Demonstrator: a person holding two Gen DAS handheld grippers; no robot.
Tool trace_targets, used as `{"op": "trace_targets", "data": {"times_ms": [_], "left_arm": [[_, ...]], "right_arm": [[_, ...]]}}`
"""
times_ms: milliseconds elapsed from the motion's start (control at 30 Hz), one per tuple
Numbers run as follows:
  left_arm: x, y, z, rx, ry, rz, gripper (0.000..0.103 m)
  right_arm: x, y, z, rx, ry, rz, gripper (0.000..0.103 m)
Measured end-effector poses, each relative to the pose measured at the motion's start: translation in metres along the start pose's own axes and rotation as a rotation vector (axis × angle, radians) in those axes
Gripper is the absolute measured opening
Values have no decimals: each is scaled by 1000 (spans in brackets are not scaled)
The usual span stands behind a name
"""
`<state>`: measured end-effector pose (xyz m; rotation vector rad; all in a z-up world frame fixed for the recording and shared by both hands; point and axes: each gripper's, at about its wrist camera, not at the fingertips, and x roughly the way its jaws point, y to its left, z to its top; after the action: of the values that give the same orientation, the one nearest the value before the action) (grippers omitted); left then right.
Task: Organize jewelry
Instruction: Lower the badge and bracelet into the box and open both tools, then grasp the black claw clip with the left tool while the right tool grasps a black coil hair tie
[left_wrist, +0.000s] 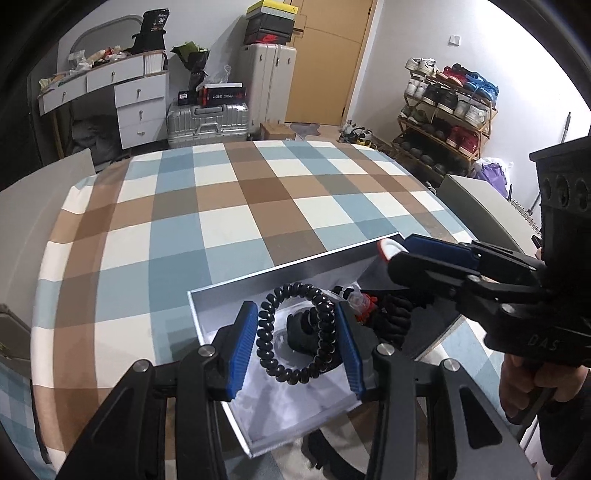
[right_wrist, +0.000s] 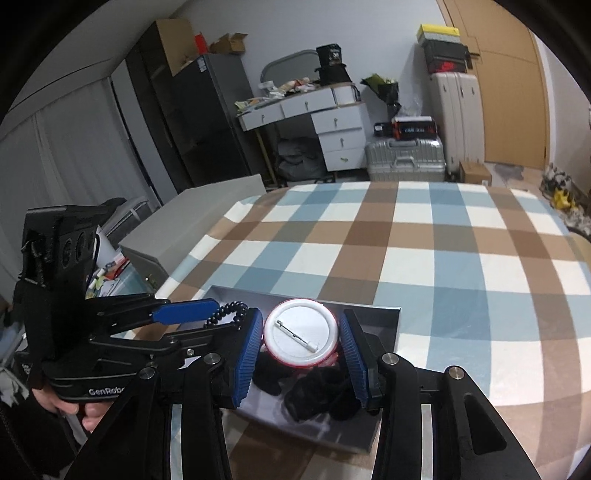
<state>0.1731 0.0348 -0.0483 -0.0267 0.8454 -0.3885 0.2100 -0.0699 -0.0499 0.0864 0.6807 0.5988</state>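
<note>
A shallow grey box (left_wrist: 295, 263) with a pale lining lies on the checked tablecloth near the front edge. My left gripper (left_wrist: 295, 307) hangs over it, shut on a black spiral hair band (left_wrist: 266, 332) that stretches from pad to pad. Dark fabric bands (left_wrist: 303, 334), a red piece (left_wrist: 369, 304) and a clear clip (left_wrist: 356, 297) lie in the box. My right gripper (right_wrist: 301, 314) is shut on a round white pin badge with a red rim (right_wrist: 301, 334), pin side up, held above the box (right_wrist: 396, 325). The left wrist view shows that badge (left_wrist: 389, 250) at the right gripper's tips (left_wrist: 391, 258).
The checked tablecloth (left_wrist: 240, 206) stretches away beyond the box. A grey panel (right_wrist: 192, 221) stands at the table's left side. Behind are white drawers (left_wrist: 136, 107), suitcases (left_wrist: 207, 122) and a shoe rack (left_wrist: 447, 110). A hand (left_wrist: 517, 387) grips the right tool's handle.
</note>
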Motion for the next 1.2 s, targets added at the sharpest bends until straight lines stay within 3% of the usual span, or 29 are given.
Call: {"op": "trace_targets", "data": {"times_ms": [133,200,267,667,767,1033,1200], "left_arm": [[3,0,0,-4,16,10,47],[1,-2,0,1,14,18,60],[-5,-1,-1,-6,-2,17,65],[-30,-3,-5,-43,-53,53,68],[-35,-5,-13,-86,-71,68,73],[-52,-22,-28,-79,-121,146,75],[-61,-28,-40,-103,-150,175,85]], "right_arm": [[-2,-4,-1,17,-13,17,43],[-7,-5,-1,25,-34,33,51],[-13,-4,-1,31,-62,28,62],[-62,3,-8,44,-126,-12,71],[-79,6,-22,68,-149,-20,78],[-116,24,-55,14,-190,-81,80],[-142,28,-69,0,-250,-79,90]]}}
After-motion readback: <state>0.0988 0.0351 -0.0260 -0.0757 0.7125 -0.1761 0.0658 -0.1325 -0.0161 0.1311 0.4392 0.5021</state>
